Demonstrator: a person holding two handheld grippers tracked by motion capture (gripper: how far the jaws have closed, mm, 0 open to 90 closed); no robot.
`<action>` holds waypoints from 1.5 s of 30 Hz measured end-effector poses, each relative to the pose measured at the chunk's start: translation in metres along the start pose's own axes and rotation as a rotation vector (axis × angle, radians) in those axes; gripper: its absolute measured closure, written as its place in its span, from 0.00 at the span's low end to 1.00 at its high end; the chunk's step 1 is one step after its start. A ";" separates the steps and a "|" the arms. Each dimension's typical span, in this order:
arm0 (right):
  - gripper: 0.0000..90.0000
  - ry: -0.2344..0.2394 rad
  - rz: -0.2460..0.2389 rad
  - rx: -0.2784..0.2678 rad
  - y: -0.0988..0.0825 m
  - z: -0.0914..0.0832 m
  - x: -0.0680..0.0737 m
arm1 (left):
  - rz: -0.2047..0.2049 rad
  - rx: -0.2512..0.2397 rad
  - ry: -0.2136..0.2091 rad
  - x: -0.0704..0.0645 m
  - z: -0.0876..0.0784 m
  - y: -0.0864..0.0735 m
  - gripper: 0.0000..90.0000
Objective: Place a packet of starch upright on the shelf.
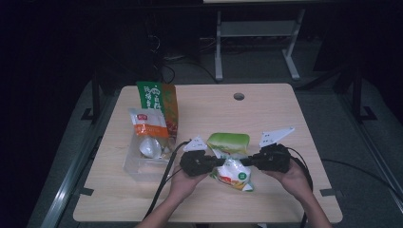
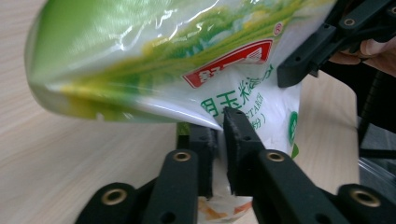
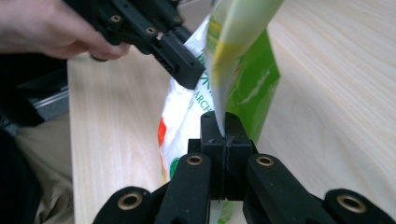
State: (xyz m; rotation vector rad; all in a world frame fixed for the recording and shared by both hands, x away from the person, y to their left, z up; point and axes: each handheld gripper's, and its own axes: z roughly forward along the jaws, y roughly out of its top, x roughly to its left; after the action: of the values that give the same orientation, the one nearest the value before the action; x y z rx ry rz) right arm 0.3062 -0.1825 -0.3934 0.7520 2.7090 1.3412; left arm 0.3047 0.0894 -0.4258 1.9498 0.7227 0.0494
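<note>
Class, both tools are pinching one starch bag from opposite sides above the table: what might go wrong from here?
1. The left tool and right tool grip only thin film edges of the starch bag; pulling apart may tear it.
2. Slippery film could slide free, dropping it onto the table.

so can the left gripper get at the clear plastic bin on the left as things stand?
Probably not right away: the left gripper is shut on the green and white starch bag, which the right gripper also pinches. The clear plastic bin lies close by its side, with bare table between.
</note>
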 end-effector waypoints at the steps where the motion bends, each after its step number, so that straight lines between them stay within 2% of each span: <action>1: 0.99 -0.011 0.004 -0.002 0.002 0.002 -0.001 | 0.004 -0.004 0.018 0.000 -0.002 0.000 0.94; 2: 0.99 -0.023 0.008 -0.005 0.004 0.004 -0.001 | 0.004 -0.004 0.018 0.000 -0.002 0.000 0.95; 5: 0.98 -0.039 0.012 -0.016 0.008 0.010 -0.001 | 0.017 -0.030 0.073 0.001 -0.011 -0.002 0.96; 7: 0.98 -0.041 0.022 -0.016 0.010 0.014 -0.002 | 0.026 -0.023 0.087 0.002 -0.014 -0.003 0.96; 11: 0.96 -0.048 0.016 -0.001 0.012 0.019 -0.001 | 0.027 -0.032 0.096 0.002 -0.018 -0.007 0.96; 16: 0.80 -0.057 -0.004 0.037 0.018 0.022 0.002 | 0.061 -0.029 0.099 -0.004 -0.019 -0.007 0.96; 20: 0.76 -0.042 -0.006 0.044 0.024 0.027 0.003 | 0.072 -0.022 0.099 -0.006 -0.021 -0.008 0.96; 24: 0.81 -0.034 -0.013 0.057 0.028 0.034 0.005 | 0.098 -0.010 0.115 -0.008 -0.023 -0.009 0.95; 29: 0.90 -0.037 -0.014 0.052 0.029 0.034 0.006 | 0.081 -0.008 0.106 -0.007 -0.026 -0.009 0.92; 33: 0.96 -0.050 -0.013 0.041 0.029 0.030 0.007 | 0.098 0.008 0.110 -0.007 -0.030 -0.009 0.83; 37: 0.99 -0.046 0.012 0.030 0.028 0.027 0.002 | 0.122 0.030 0.116 -0.012 -0.033 -0.012 0.73; 40: 0.99 -0.021 0.030 0.021 0.028 0.025 0.001 | 0.088 0.037 0.072 -0.013 -0.037 -0.016 0.65; 42: 0.99 -0.017 0.038 0.015 0.028 0.022 0.001 | 0.123 0.046 0.086 -0.017 -0.041 -0.018 0.63; 45: 0.99 -0.028 0.038 0.013 0.031 0.018 0.003 | 0.139 0.044 0.084 -0.021 -0.047 -0.023 0.60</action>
State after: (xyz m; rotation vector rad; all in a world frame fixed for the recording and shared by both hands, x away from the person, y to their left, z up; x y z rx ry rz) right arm 0.3209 -0.1519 -0.3808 0.8207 2.6977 1.3112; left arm 0.2611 0.1240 -0.4159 2.0481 0.6473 0.2030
